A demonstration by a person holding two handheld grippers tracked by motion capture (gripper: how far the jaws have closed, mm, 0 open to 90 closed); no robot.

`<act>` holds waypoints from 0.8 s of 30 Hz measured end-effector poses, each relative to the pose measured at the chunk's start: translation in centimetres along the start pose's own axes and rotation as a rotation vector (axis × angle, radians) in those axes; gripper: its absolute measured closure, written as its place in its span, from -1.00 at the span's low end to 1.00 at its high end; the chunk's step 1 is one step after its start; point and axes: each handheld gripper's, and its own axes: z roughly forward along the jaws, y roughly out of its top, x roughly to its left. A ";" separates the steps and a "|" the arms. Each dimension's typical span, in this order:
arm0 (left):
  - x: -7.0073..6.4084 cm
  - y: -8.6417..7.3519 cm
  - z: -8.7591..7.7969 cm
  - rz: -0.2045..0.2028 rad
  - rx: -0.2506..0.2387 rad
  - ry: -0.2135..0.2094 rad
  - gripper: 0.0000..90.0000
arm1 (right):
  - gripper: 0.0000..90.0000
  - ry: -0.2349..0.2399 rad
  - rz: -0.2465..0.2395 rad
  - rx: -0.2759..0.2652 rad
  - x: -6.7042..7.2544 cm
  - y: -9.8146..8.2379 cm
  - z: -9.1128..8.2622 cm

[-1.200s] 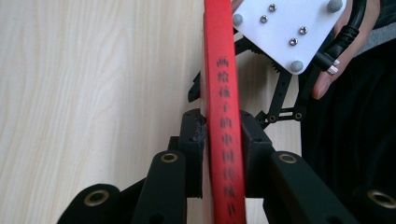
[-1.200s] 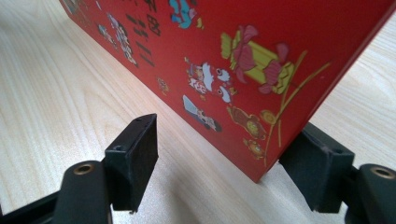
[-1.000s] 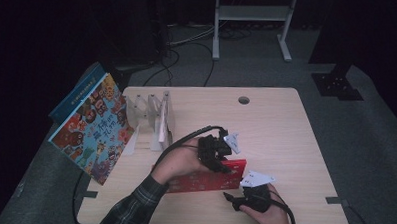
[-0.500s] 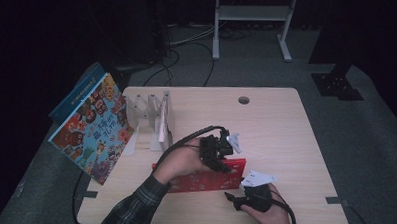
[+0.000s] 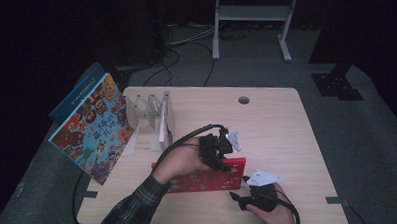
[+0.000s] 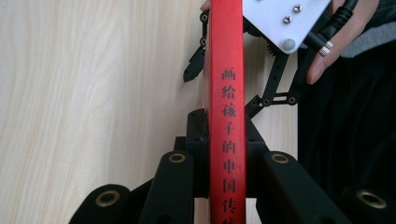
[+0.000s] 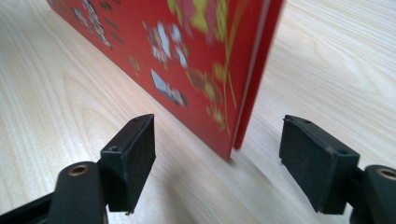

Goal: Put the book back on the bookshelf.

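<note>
Lower centre of high view: red book [image 5: 209, 180] upright on edge on table [image 5: 286, 125]. Left gripper [image 6: 224, 140] clamps spine. Right gripper [image 7: 219, 154] jaws just opening, book's corner between pads, untouched.

The red book [image 6: 226, 107] has a line of dark Chinese characters running down its spine, seen in the left gripper view: 画给孩子的中国传, cut off at the lower edge. The large picture book [image 5: 93, 131] leaning at the table's left has blue Chinese characters on its cover, too small to read.
</note>
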 end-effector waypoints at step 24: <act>-0.3 -4.9 -6.9 -0.038 -0.412 -0.013 0.77 | -0.48 -0.027 -0.007 0.020 -1.4 -1.0 -0.8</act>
